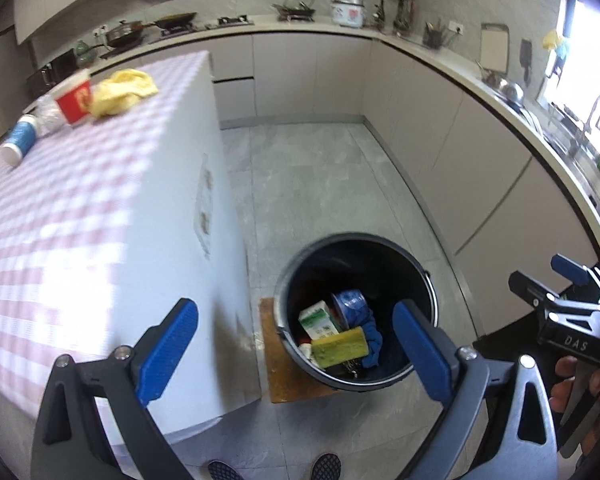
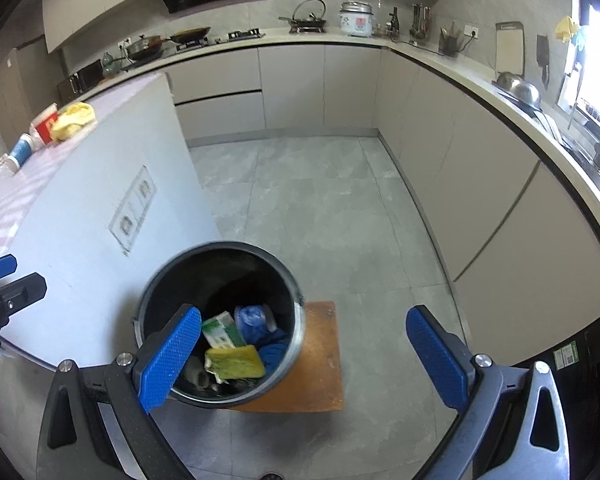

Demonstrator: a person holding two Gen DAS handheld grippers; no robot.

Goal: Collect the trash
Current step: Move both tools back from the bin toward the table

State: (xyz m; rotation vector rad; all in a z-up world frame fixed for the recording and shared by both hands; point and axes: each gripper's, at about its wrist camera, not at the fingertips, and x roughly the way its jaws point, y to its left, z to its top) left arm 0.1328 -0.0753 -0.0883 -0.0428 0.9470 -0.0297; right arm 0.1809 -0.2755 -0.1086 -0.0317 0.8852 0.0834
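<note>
A black bucket (image 1: 428,288) stands on a low wooden board (image 1: 276,364) beside the table. In it lie a yellow sponge (image 1: 340,347), a green-white carton (image 1: 318,320), a blue cup (image 1: 350,300) and a blue cloth (image 1: 374,340). My left gripper (image 1: 296,348) is open and empty above the bucket's near side. My right gripper (image 2: 304,354) is open and empty over the bucket (image 2: 156,280). On the table lie a red cup (image 1: 75,100), a yellow cloth (image 1: 120,91), a blue-white cup (image 1: 19,140) and crumpled clear plastic (image 1: 49,115).
The table has a pink checked cloth (image 1: 60,208) and a white side panel (image 2: 100,200). Grey cabinets and a worktop with pots (image 2: 188,34) and a rice cooker (image 2: 356,18) run along the back and right. The floor is grey tile (image 2: 320,200).
</note>
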